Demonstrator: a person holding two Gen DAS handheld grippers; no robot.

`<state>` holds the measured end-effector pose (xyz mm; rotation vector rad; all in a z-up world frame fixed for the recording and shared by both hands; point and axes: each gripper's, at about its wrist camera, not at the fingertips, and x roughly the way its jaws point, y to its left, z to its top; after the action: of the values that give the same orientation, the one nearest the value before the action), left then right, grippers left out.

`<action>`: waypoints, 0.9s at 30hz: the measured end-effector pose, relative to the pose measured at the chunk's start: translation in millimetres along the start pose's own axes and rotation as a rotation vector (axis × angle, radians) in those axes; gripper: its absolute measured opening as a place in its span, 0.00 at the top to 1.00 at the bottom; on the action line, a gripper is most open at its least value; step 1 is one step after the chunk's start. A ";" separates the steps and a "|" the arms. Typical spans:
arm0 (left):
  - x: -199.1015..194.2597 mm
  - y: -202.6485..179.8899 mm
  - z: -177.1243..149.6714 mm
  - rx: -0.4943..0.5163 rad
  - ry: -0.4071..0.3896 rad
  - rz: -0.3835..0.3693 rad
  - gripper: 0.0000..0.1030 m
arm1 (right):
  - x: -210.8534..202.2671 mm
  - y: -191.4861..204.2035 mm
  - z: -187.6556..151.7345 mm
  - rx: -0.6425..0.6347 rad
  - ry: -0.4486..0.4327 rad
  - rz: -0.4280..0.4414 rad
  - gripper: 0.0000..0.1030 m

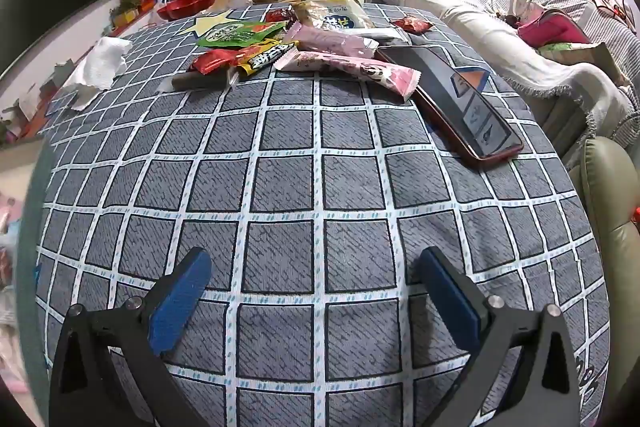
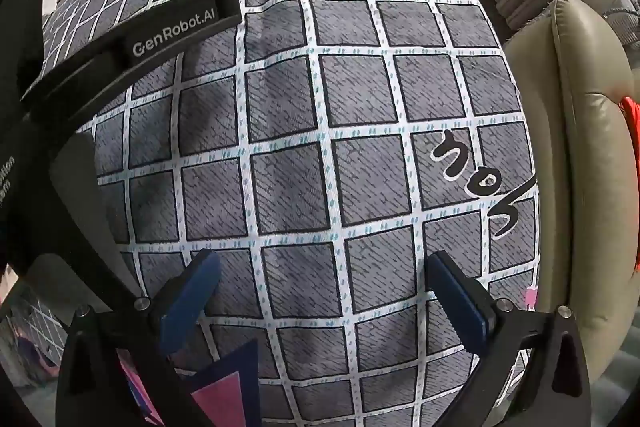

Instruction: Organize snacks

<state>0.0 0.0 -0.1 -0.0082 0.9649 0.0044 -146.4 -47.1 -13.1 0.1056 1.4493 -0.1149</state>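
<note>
Left gripper (image 1: 314,273) jaws released over checkered table (image 1: 280,167), right gripper (image 2: 322,277) jaws released, snack packets (image 1: 288,47) piled upper centre beside phone (image 1: 452,99)

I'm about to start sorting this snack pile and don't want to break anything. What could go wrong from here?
1. The phone lies against the pink packet; pulling that packet may drag it.
2. The snacks overlap, so one grab could lift several.
3. Both tools, left and right, sit close together and could collide.
</note>
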 end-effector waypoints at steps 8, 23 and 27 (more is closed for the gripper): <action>0.8 0.4 0.0 0.000 0.000 0.000 0.00 | 2.1 2.5 16.0 0.018 -0.015 -0.008 0.00; 0.3 0.3 0.1 0.000 0.000 0.000 0.00 | 9.4 6.7 21.3 0.034 0.008 0.014 0.00; 0.3 0.3 0.1 0.000 0.000 0.000 0.00 | 4.4 3.3 24.6 0.055 0.016 0.150 0.00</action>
<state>0.3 0.4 -0.3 -0.0082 0.9650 0.0042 -121.3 -47.4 -14.6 0.2597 1.4491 -0.0308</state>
